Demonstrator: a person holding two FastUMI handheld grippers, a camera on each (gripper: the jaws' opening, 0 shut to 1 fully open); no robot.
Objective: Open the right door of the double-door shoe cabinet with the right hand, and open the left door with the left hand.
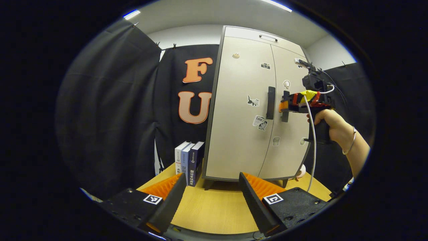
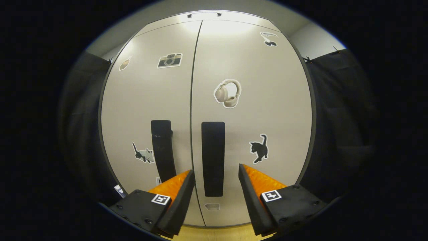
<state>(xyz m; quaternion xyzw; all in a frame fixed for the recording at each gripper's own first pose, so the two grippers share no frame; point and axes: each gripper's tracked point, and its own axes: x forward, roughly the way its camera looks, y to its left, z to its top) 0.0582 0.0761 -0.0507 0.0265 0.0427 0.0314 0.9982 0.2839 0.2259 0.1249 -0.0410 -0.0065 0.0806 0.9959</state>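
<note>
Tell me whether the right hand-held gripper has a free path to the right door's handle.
Probably yes: the right hand-held gripper is open with the right handle between its fingers, nothing in between.

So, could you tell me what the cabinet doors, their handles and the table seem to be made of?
The cabinet doors look like matte beige laminated board: smooth, even, with soft light glare near the top. The handles appear matte black, plastic or coated metal; I cannot tell which. The table looks like light wood or wood-grain laminate, with fine lines showing.
</note>
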